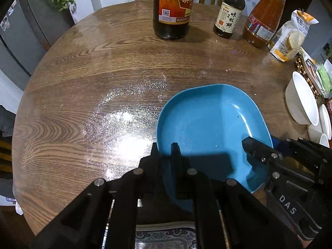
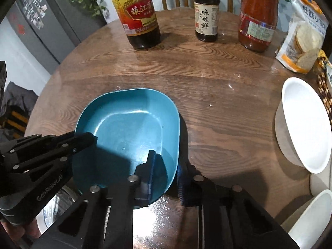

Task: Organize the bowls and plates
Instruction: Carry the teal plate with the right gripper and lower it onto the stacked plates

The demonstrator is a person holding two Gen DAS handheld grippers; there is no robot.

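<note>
Blue and glossy, the squarish plate [image 1: 207, 124] is lying on the round wooden table [image 1: 93, 62], close to the near edge. In the left wrist view it is sitting at about four o'clock from the table's middle; in the right wrist view it is sitting at about eight o'clock.

Both tools are gripping it. The left gripper [image 1: 165, 151] is clamping the plate's left rim, one finger outside the wall and one inside, the jaws drawn tight on it. The right gripper [image 2: 166, 161] is pinching the right rim the same way, its inner finger [image 2: 150, 161] lying against the inside wall and the outer one behind the edge.

At twelve o'clock across the table, a large vinegar bottle [image 2: 134, 14], a small dark sauce bottle [image 2: 206, 14] and an orange sauce bottle [image 2: 258, 18] are standing upright in a row, apart from one another. A flour bag [image 2: 303, 39] is leaning at about two o'clock. White bowls [image 2: 305, 124] are resting at three o'clock near the table's edge, well apart from the plate.
</note>
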